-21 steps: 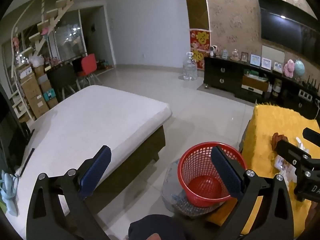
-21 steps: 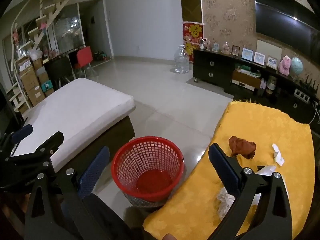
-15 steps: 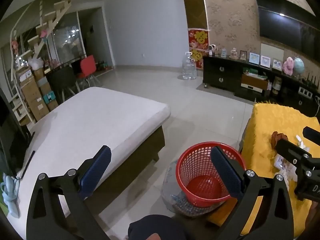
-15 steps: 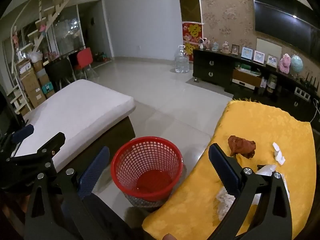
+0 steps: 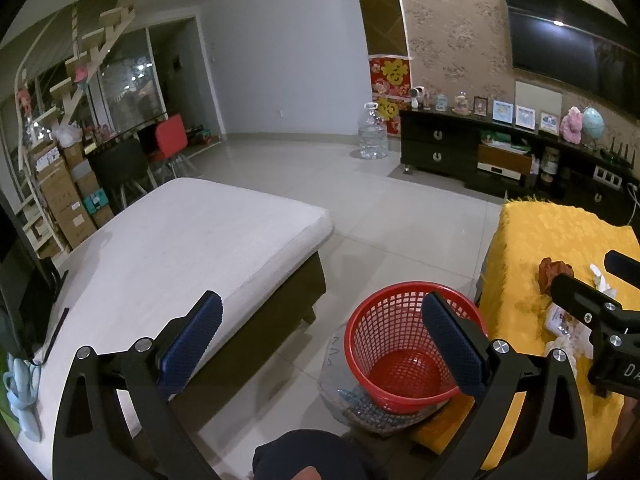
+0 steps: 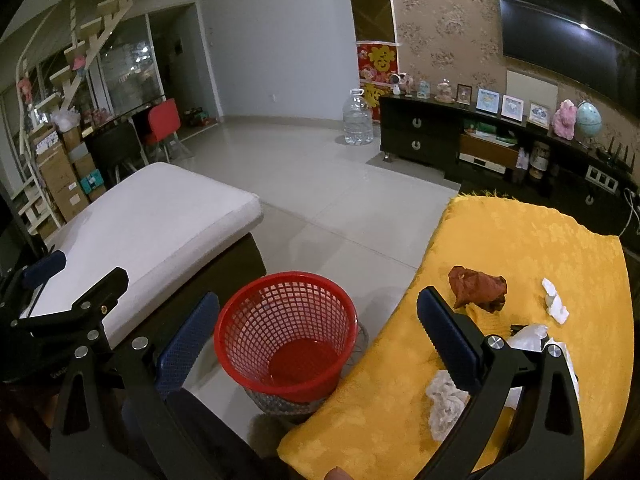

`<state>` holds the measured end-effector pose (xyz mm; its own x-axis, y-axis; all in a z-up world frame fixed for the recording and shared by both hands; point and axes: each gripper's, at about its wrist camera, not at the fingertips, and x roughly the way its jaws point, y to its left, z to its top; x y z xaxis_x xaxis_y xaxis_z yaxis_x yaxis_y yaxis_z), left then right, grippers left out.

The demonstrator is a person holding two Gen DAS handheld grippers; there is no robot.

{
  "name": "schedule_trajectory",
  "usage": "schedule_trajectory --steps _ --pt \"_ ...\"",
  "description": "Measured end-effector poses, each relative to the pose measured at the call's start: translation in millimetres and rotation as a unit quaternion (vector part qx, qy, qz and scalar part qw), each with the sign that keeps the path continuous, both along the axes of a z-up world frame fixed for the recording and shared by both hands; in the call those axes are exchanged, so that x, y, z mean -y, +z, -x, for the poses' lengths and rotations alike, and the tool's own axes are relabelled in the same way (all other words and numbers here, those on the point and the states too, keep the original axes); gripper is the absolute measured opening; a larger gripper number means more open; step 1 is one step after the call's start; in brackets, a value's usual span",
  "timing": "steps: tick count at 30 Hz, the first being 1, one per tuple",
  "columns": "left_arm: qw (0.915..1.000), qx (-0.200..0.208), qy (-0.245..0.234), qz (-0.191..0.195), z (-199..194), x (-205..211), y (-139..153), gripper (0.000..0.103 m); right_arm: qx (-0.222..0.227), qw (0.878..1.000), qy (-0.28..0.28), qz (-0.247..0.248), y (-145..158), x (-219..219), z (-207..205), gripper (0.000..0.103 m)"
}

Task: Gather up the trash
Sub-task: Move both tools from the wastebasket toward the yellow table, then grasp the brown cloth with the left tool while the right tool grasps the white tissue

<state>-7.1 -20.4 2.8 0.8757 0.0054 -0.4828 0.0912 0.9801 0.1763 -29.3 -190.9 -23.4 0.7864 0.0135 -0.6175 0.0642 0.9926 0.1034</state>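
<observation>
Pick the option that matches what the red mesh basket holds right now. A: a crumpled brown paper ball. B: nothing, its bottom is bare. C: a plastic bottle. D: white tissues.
B: the right wrist view looks straight down into the red mesh basket and its bottom is bare, while the crumpled brown paper and the white tissues lie on the yellow cloth.

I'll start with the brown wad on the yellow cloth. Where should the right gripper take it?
Probably across the brown wad's raised middle, from above: it lies crumpled and loose on the cloth, clear of the white scraps.
</observation>
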Motion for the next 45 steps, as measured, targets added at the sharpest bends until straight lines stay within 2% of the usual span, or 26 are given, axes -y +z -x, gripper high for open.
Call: schedule_trajectory --steps 4,6,7,12,15,19,22,26,32,36,40,45 --pt "0.9999 -0.016 0.0 0.005 -2.3 -1.5 -0.9 0.097 -0.005 1.0 0.001 0.001 1.6 -0.4 -2.1 0.097" --pt "0.9976 -0.069 0.0 0.005 -7.4 -5.2 -7.8 0.097 -0.005 1.0 0.001 0.002 1.9 -0.6 -2.4 0.097" --pt "0.9967 -0.081 0.001 0.006 -8.5 -6.3 -9.6 0.097 -0.005 1.0 0.001 0.002 1.9 -0.8 -2.2 0.097" --pt "0.9978 -0.065 0.0 0.007 -8.0 -6.2 -7.2 0.097 -0.004 1.0 0.003 0.004 1.8 -2.2 -3.3 0.097" --pt "0.9964 -0.084 0.001 0.001 -9.2 -6.2 -8.9 0.097 -0.007 1.0 0.0 0.002 3.2 -1.8 -3.9 0.097" --pt "0.9962 -0.087 0.0 -0.003 -11.2 -6.7 -9.5 0.097 -0.013 1.0 0.002 -0.001 2.0 -2.7 -3.8 0.097" --pt "0.997 -0.075 -0.004 0.019 -10.3 -7.2 -8.5 0.097 -0.01 1.0 0.001 -0.002 2.4 -1.6 -2.8 0.097" --pt "0.9974 -0.069 -0.009 0.019 -9.8 -0.7 -7.9 0.097 -0.007 1.0 -0.005 -0.006 2.1 3.9 -1.3 0.097" --pt "0.9948 -0.086 -0.025 0.049 -10.0 12.3 -9.6 0.097 -0.016 1.0 -0.017 -0.018 -9.2 20.7 1.1 0.097" --pt "0.9947 -0.089 -0.036 0.037 -12.3 28.1 -12.3 0.097 -0.019 0.999 -0.027 -0.027 -14.4 35.2 0.7 0.097" --pt "0.993 -0.105 -0.053 0.005 -22.8 52.7 -23.1 0.097 -0.027 0.998 -0.042 -0.034 -22.9 55.1 2.5 0.097" --pt "0.985 -0.13 -0.113 -0.001 -45.4 102.7 -32.6 0.097 -0.042 0.995 -0.082 -0.025 -33.9 106.9 20.8 0.097"
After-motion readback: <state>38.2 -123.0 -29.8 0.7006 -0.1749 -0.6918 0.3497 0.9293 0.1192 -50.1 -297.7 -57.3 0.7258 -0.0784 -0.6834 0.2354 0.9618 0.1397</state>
